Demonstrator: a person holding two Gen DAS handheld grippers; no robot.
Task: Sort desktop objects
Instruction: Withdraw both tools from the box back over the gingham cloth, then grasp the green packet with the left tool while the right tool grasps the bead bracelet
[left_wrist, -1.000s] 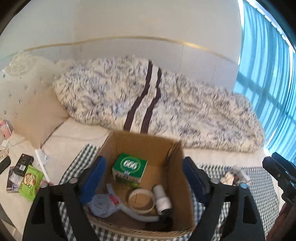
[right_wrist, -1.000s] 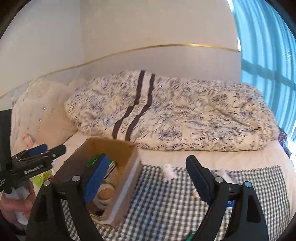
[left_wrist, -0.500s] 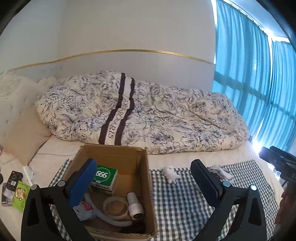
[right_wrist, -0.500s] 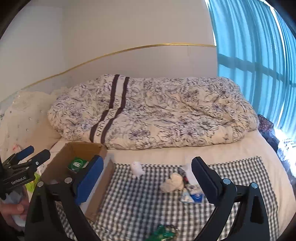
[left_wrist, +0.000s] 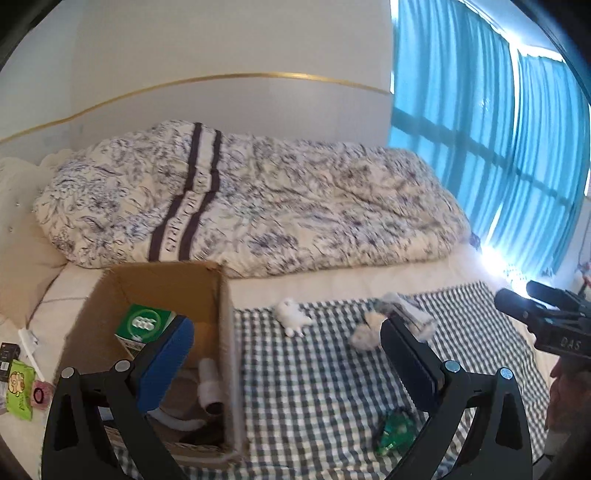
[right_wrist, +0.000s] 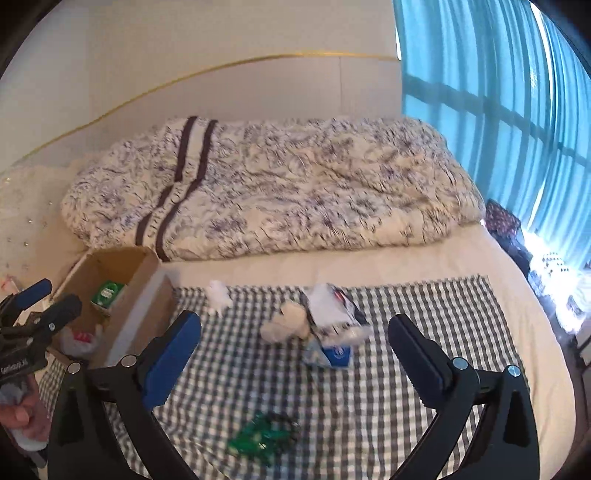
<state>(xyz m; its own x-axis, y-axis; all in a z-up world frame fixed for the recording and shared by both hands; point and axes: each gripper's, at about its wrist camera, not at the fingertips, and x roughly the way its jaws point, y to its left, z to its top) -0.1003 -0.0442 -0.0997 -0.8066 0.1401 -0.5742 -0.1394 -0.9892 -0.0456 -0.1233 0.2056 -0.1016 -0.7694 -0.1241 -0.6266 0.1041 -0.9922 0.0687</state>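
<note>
A cardboard box (left_wrist: 225, 332) (right_wrist: 147, 295) stands on the left of a checked cloth (left_wrist: 321, 387) (right_wrist: 369, 387) and holds a green carton (left_wrist: 142, 325), a white tube (left_wrist: 208, 384) and other items. On the cloth lie a small white lump (left_wrist: 291, 314) (right_wrist: 218, 293), crumpled tissue (right_wrist: 286, 321), a white and blue packet (right_wrist: 332, 332) and a green wrapper (left_wrist: 393, 432) (right_wrist: 264, 435). My left gripper (left_wrist: 288, 363) is open, straddling the box's right wall. My right gripper (right_wrist: 295, 349) is open above the cloth, empty.
A rolled floral duvet (left_wrist: 258, 206) lies behind the cloth. Blue curtains (left_wrist: 498, 129) cover the window on the right. A green snack pack (left_wrist: 18, 387) and small items lie at the left, beside the box. The right gripper (left_wrist: 546, 321) shows at the right edge of the left wrist view.
Both grippers have drawn back and swung right from the box. The box has shifted left in both views and the loose items on the cloth have come into view.
</note>
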